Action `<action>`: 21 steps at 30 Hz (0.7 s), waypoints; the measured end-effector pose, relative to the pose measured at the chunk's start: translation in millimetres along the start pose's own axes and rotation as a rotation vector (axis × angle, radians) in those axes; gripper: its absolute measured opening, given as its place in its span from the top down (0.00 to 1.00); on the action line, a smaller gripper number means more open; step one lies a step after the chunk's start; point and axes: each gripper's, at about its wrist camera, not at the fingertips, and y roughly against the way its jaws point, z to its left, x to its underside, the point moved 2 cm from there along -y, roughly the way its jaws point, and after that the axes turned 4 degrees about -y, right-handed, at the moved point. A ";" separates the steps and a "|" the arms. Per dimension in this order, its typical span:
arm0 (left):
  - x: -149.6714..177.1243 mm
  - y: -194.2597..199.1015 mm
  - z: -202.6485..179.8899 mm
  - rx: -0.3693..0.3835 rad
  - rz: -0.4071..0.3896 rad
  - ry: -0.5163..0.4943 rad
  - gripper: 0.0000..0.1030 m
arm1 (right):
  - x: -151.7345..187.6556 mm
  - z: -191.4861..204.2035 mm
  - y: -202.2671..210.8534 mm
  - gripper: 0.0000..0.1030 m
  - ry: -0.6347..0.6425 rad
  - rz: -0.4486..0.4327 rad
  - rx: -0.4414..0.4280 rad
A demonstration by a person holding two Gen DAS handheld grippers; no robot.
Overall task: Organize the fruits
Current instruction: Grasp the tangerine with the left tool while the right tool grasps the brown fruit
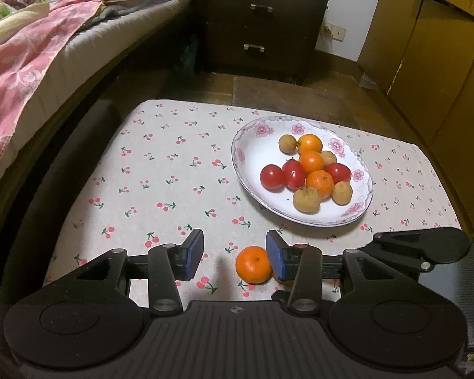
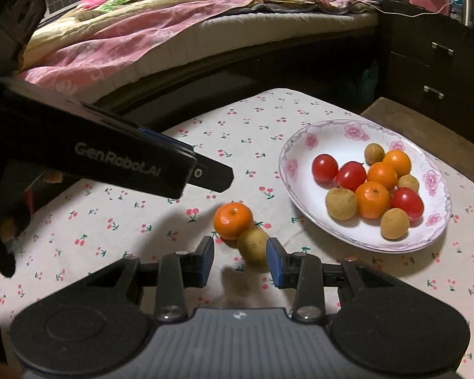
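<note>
A loose orange tangerine (image 1: 253,264) (image 2: 233,220) lies on the cherry-print tablecloth, touching a brown longan (image 2: 253,245). My left gripper (image 1: 234,255) is open, with the tangerine between its fingers against the right pad. My right gripper (image 2: 240,260) is open, with the longan between its fingertips near the right pad. A white floral plate (image 1: 256,151) (image 2: 303,158) holds tangerines, red tomatoes and longans. The left gripper's body (image 2: 126,164) shows in the right wrist view, above and left of the loose fruit.
The small table (image 1: 161,158) stands by a bed (image 1: 31,47) with pink bedding on the left. A dark nightstand (image 1: 259,31) is behind it, and a wooden cabinet (image 1: 442,47) at the right. A wooden stool edge (image 2: 426,126) is behind the plate.
</note>
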 end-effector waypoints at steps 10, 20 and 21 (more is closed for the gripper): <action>2.5 -2.7 -0.1 0.006 0.018 -0.005 0.46 | -3.4 2.4 3.2 0.48 0.027 0.000 0.015; 4.0 -4.7 1.6 0.004 0.027 -0.005 0.45 | -7.5 -0.1 -5.8 0.48 0.006 -0.004 0.016; 4.2 -5.0 1.8 0.004 0.029 -0.004 0.45 | -7.4 -0.5 -6.2 0.48 0.007 -0.002 0.019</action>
